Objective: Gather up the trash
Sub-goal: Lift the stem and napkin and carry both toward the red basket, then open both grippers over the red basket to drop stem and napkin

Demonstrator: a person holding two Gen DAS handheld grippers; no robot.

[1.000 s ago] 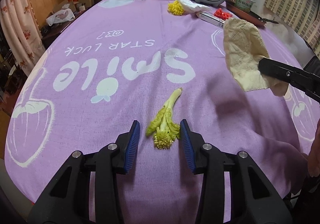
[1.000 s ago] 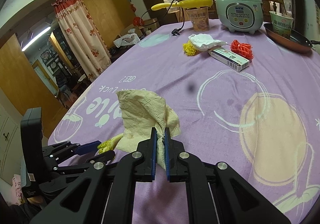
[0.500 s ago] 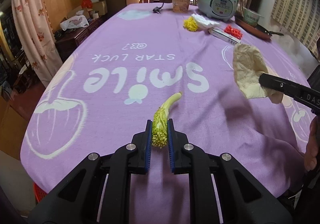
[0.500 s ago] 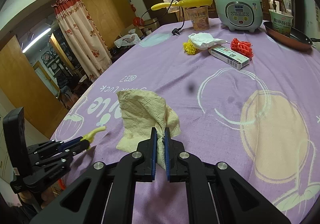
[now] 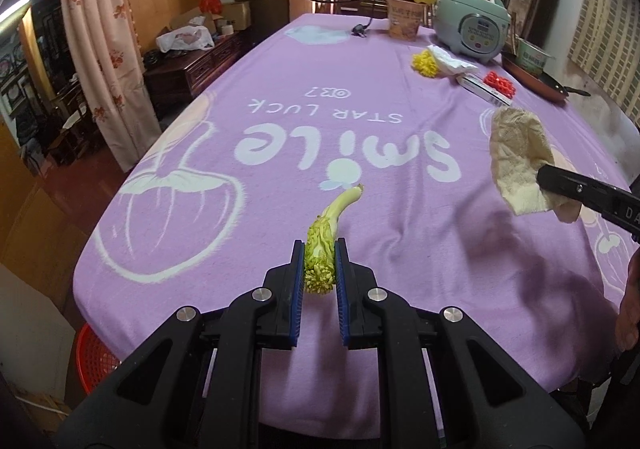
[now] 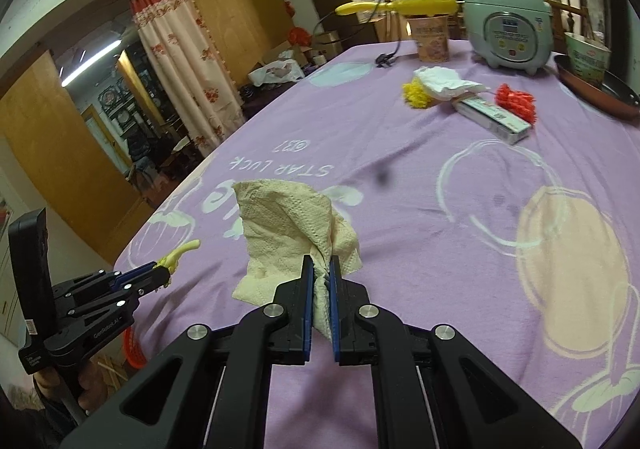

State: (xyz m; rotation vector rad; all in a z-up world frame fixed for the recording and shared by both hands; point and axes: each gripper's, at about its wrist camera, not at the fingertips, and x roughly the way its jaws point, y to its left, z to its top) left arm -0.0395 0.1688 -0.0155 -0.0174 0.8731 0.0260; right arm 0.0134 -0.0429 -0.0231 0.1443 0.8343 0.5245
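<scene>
My left gripper (image 5: 319, 265) is shut on a green vegetable stalk (image 5: 326, 236) and holds it above the purple tablecloth (image 5: 320, 117) near the table's front edge. The stalk's pale end points away from me. My right gripper (image 6: 319, 277) is shut on a crumpled cream paper towel (image 6: 288, 221) and holds it above the cloth. The towel also shows at the right of the left wrist view (image 5: 518, 153). The left gripper with the stalk shows at the lower left of the right wrist view (image 6: 158, 275).
At the far end stand a rice cooker (image 5: 472, 27), a paper cup (image 5: 404, 19), a pan with a bowl (image 5: 536, 73), a yellow scrap (image 5: 425, 65), white tissue (image 5: 450, 61), a small box (image 5: 482, 89) and a red scrap (image 5: 499, 83). A red basket (image 5: 94, 359) sits below the table's near left edge.
My left gripper closed on the vegetable stalk and lifted it off the cloth, pulling back towards the table's near edge. My right gripper kept holding the paper towel almost still.
</scene>
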